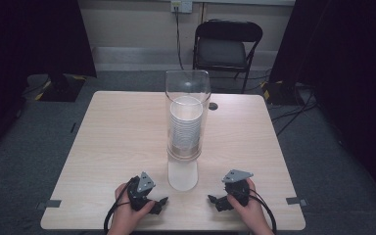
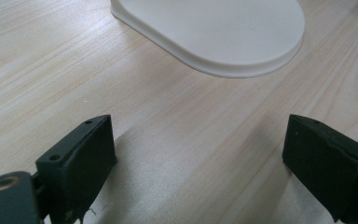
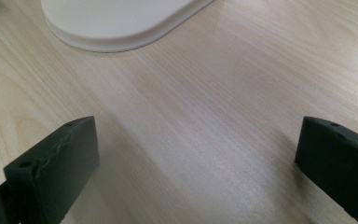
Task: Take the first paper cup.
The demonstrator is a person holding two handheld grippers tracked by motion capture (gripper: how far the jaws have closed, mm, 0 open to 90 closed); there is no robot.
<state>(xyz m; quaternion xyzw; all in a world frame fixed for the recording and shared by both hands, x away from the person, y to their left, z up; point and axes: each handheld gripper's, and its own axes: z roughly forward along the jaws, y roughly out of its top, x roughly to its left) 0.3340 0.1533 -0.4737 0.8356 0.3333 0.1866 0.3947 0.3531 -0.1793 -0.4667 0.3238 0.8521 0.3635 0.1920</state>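
At centre frame on the worktop [image 1: 117, 137] stands a clear cup dispenser [image 1: 187, 115] holding stacked cups [image 1: 185, 125]: probably light, slippery and tippy, best gripped low. Left gripper [image 1: 160, 201] and right gripper [image 1: 212, 199] rest below, fingers spread, empty.

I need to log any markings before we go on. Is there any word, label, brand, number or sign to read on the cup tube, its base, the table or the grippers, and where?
None can be read.
Clear tube and cup stack: no print visible.
White base: plain.
Table: bare wood grain.
Wall socket: too small to tell.
Left gripper and right gripper: no markings.
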